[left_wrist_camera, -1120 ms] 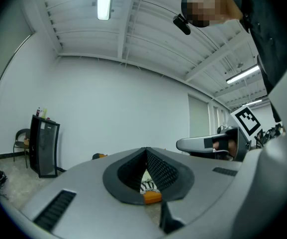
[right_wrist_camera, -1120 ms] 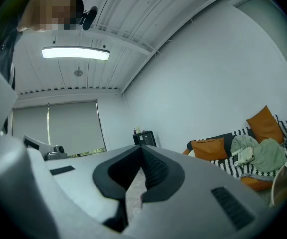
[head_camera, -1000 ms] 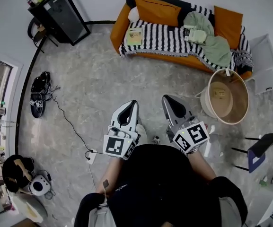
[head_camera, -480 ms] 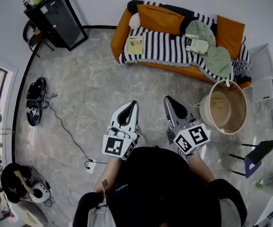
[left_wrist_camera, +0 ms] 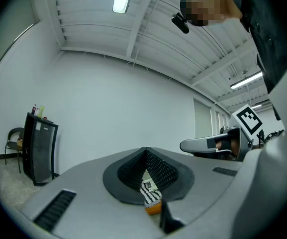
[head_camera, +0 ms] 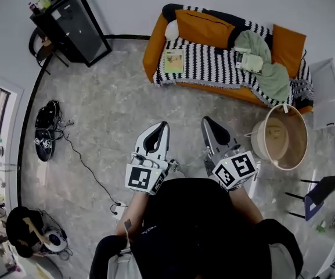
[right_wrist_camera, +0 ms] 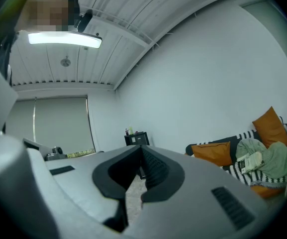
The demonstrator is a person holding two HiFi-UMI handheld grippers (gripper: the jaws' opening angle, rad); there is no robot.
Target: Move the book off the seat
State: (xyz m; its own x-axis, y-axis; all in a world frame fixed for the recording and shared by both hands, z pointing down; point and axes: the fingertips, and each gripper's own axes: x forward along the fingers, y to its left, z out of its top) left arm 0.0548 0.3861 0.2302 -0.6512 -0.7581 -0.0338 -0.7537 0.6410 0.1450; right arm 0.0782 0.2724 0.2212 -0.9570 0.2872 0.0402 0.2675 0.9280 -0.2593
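**No Legible Writing in View**

No word, number or brand can be read anywhere in these views. The left marker cube [head_camera: 146,179] on the left tongs [head_camera: 162,125] and the right marker cube [head_camera: 236,170] on the right tongs [head_camera: 205,121] carry black-and-white square patterns — coded blocks, not letters. The book [head_camera: 173,61] on the sofa [head_camera: 154,44] has a pale green cover whose print is too small to make out — likewise the pale booklet [head_camera: 249,60] lying on the green cloth [head_camera: 273,74] farther along the seat.
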